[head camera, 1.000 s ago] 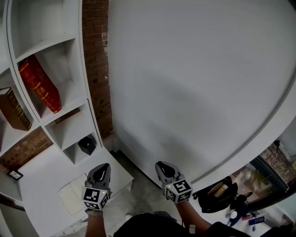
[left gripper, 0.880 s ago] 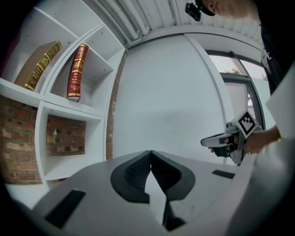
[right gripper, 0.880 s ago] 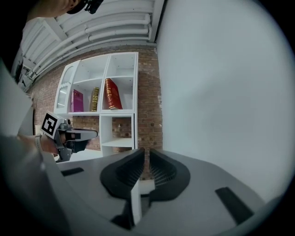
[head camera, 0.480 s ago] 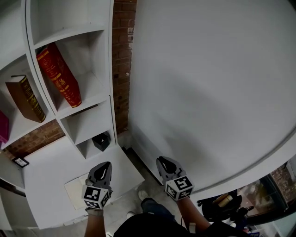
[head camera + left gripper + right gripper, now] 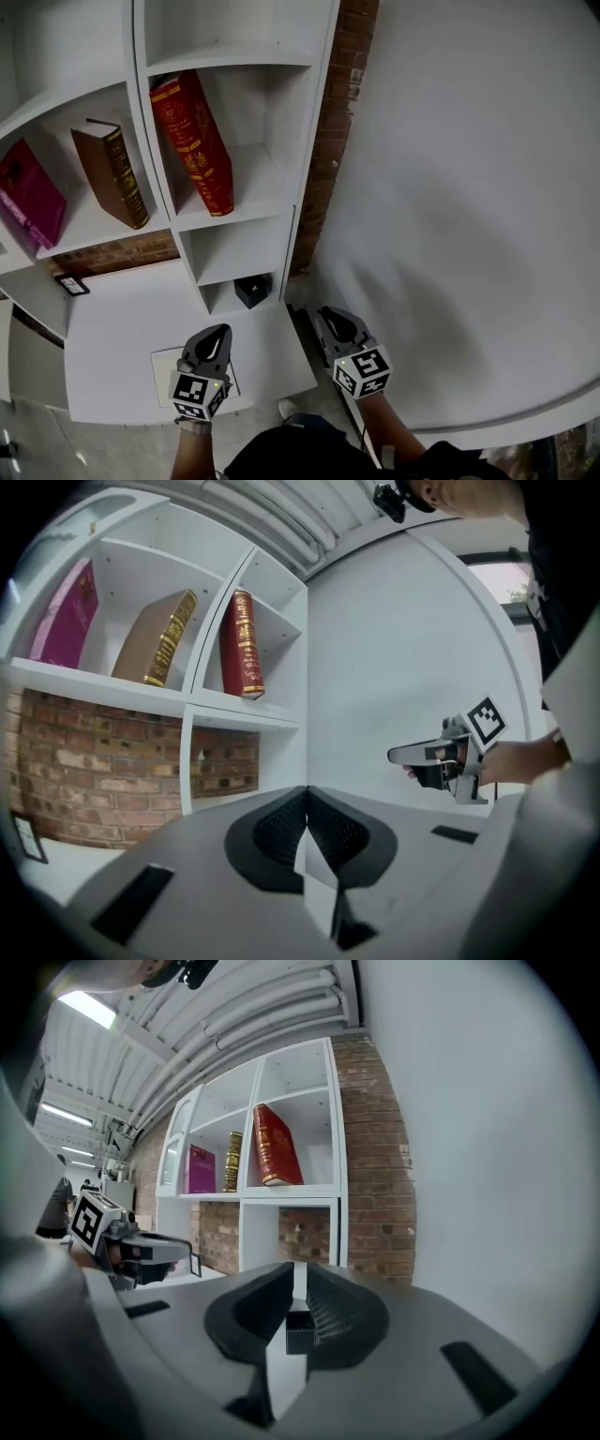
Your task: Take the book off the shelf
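Observation:
A red book (image 5: 195, 142) with gold lettering leans in the right cubby of the white shelf (image 5: 246, 212); it also shows as the red book (image 5: 242, 644) and the red book (image 5: 275, 1146). A brown book (image 5: 112, 173) and a magenta book (image 5: 33, 192) lean in the cubbies to its left. My left gripper (image 5: 217, 331) and right gripper (image 5: 327, 316) are held low in front of the shelf, well short of the books. Both are shut and empty: left gripper (image 5: 306, 795), right gripper (image 5: 293, 1270).
A brick column (image 5: 336, 112) and a broad white wall (image 5: 469, 206) stand right of the shelf. A small black box (image 5: 251, 291) sits in the bottom cubby. A white counter (image 5: 122, 328) below carries a paper sheet (image 5: 167, 364) and a small framed picture (image 5: 72, 285).
In the head view the shelf has slid from the left edge toward the middle, and the magenta book has come into sight. Both grippers have swung toward the shelf, still shut.

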`<state>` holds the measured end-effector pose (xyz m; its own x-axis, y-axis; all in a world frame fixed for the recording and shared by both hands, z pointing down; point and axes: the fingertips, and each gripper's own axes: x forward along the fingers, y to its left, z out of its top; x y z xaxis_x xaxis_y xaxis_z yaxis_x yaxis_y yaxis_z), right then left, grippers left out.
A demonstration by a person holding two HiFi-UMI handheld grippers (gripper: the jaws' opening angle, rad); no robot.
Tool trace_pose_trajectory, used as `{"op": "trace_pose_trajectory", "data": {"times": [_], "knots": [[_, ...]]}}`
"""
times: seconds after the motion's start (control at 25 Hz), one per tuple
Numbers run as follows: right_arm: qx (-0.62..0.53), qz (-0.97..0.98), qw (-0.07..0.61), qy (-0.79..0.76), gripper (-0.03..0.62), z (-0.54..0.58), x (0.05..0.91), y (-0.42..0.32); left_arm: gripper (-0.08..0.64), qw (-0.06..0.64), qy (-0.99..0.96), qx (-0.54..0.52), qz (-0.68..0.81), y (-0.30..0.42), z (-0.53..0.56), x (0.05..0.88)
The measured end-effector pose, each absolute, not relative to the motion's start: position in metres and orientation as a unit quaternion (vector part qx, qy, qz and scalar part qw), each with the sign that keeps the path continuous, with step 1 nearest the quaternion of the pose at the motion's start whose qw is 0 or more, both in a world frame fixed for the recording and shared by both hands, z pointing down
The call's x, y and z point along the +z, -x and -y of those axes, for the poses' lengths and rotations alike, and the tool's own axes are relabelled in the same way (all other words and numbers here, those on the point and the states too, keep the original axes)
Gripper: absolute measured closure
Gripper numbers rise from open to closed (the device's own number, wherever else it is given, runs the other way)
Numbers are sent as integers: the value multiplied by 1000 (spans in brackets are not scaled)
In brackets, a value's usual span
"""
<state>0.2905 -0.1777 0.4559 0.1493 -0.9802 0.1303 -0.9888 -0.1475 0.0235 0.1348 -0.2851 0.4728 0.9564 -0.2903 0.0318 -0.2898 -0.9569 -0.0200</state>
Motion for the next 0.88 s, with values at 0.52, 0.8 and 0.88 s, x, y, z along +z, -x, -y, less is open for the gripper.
{"op": "trace_pose_trajectory", "data": {"times": [0.52, 0.8, 0.88], "knots": [[-22, 733, 46, -679, 560, 299, 398, -267, 551, 24, 966, -12, -258, -94, 333, 444], [-58, 748, 37, -660, 541, 341, 360, -247, 551, 23, 948, -11, -318, -54, 348, 435], [-73, 748, 37, -659, 524, 351, 347, -243, 551, 23, 943, -10, -333, -45, 351, 433]]}}
